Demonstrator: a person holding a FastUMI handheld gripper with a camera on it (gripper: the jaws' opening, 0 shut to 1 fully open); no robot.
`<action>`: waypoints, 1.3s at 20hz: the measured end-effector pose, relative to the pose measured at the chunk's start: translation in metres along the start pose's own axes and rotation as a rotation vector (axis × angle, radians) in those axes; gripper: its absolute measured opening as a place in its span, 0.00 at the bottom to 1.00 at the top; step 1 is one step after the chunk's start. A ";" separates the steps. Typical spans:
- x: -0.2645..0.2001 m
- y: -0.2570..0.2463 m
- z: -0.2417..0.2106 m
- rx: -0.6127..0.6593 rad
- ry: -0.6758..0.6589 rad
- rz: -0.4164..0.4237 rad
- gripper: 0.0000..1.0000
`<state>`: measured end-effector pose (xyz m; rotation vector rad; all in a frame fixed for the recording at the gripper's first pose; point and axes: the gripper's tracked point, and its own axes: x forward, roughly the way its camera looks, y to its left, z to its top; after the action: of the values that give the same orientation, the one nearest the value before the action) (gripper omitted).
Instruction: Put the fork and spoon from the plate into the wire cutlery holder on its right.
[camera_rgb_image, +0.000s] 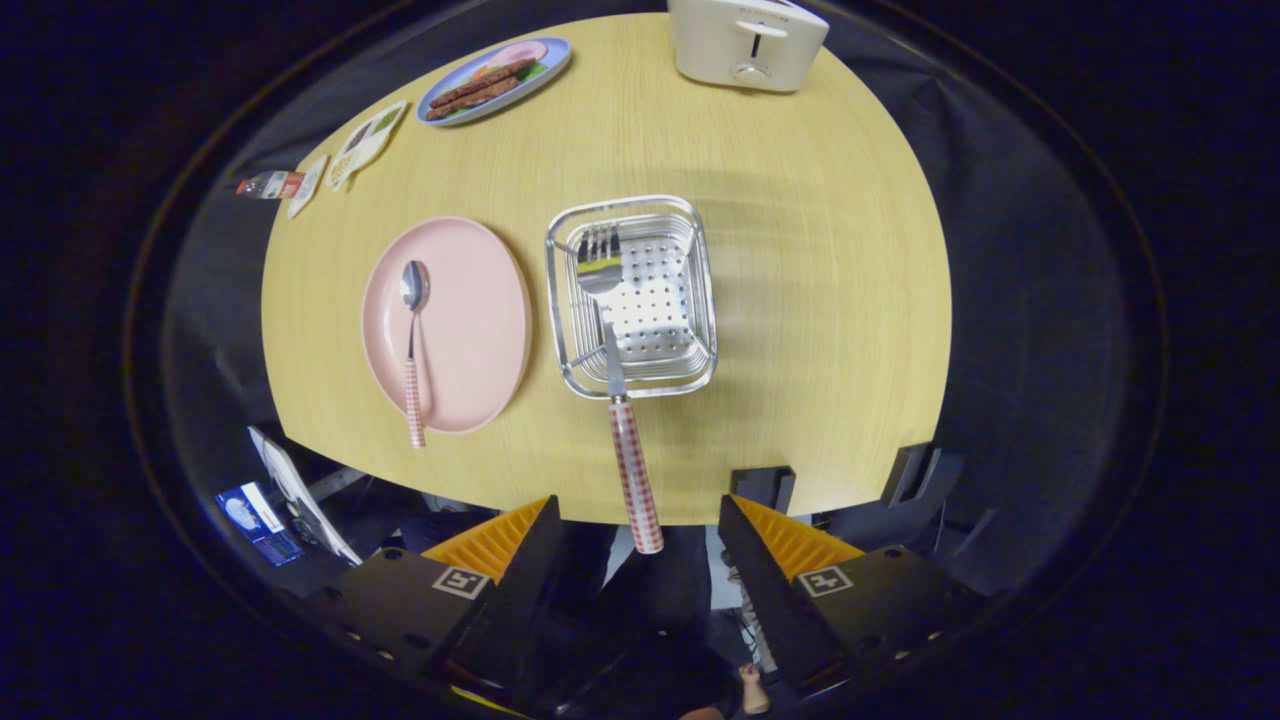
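Note:
I look down from high above a wooden table (800, 300). A pink plate (480, 330) holds a spoon (412, 350) with a red-checked handle, which sticks out over the plate's near rim. Right of the plate stands the wire cutlery holder (690, 290). The fork (612, 340) leans in it, tines down at the far side. Its checked handle rises out over the near rim toward me. My gripper (637, 505) is open, fingers wide apart. The handle's end shows between them, touching neither finger.
A white toaster (745, 40) stands at the table's far edge. A blue plate of food (495, 80) lies at the far left, with cards (365, 145) and a small bottle (270, 185) beside it. Below the near edge are a person's legs and dark stands.

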<state>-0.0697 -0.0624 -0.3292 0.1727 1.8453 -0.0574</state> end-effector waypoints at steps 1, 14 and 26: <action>0.005 0.000 0.000 -0.002 0.004 0.000 0.92; -0.030 -0.002 -0.016 -0.013 0.177 0.012 0.05; -0.026 -0.012 0.017 -0.066 0.269 -0.130 0.08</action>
<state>-0.0480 -0.0787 -0.3102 0.0138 2.1227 -0.0657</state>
